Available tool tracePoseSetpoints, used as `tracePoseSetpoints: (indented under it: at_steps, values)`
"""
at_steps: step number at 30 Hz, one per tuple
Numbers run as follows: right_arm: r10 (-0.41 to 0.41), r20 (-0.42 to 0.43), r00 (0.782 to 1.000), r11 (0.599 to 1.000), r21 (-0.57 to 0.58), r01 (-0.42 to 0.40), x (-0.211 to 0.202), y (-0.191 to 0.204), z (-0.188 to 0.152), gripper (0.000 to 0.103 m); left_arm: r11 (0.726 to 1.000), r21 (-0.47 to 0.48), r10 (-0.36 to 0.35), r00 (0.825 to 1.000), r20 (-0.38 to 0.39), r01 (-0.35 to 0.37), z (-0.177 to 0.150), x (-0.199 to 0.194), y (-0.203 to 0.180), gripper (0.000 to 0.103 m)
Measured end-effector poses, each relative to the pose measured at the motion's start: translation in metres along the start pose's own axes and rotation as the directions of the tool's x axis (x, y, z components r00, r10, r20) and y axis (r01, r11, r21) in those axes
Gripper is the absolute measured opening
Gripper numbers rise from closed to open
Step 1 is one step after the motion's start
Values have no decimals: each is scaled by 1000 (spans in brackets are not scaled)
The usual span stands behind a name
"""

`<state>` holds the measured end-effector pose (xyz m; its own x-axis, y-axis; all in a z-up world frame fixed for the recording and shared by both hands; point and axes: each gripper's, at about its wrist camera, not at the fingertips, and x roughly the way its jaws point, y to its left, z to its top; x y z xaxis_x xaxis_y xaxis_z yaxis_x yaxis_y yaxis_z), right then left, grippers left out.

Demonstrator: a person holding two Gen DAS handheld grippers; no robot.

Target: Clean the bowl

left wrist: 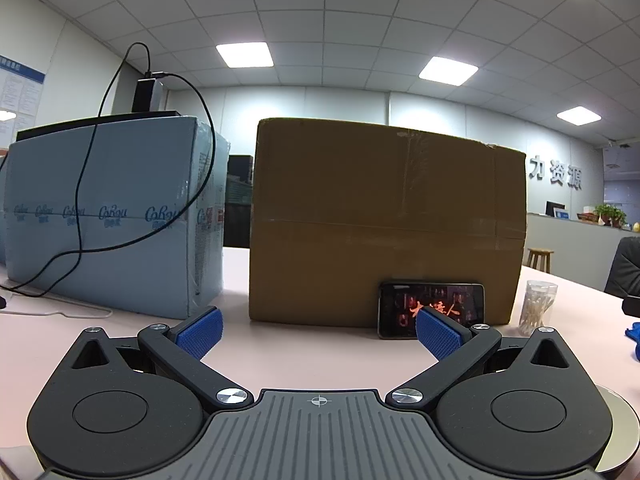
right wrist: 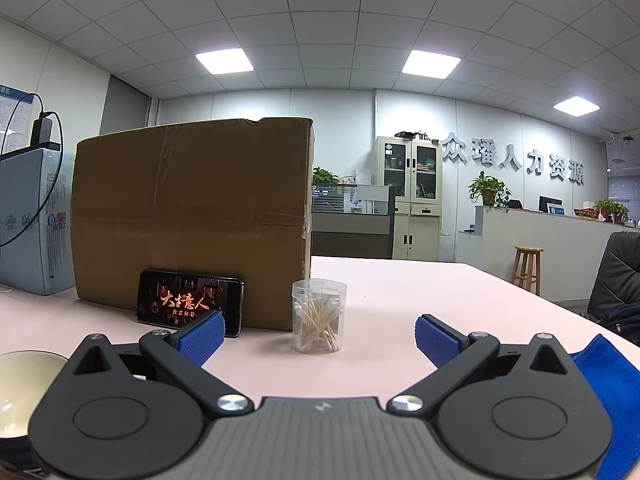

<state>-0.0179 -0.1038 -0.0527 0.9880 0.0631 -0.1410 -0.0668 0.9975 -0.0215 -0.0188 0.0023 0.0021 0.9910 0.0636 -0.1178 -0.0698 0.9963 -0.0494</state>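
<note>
A pale bowl [right wrist: 20, 392] sits at the lower left of the right wrist view, partly hidden behind the gripper body; its rim [left wrist: 624, 428] also shows at the lower right of the left wrist view. A blue cloth [right wrist: 612, 384] lies on the pink table at the lower right, and a bit of it [left wrist: 634, 338] shows at the right edge of the left wrist view. My left gripper [left wrist: 319, 334] is open and empty above the table. My right gripper [right wrist: 319, 338] is open and empty, between bowl and cloth.
A brown cardboard box [left wrist: 384, 220] stands ahead with a phone [right wrist: 188, 308] leaning on it. A clear jar of cotton swabs [right wrist: 319, 316] stands beside the box. A blue carton [left wrist: 112, 216] with cables is at the left. A black chair [right wrist: 616, 276] is at the right.
</note>
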Motion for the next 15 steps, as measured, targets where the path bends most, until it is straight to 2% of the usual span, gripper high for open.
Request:
tracePoseSetpoints:
  at_steps: [15]
  values:
    - [0,-16,1000,1000,0,0,5,-1,0,103,1000,-4,-3,1000,-9,3,0,1,0,103]
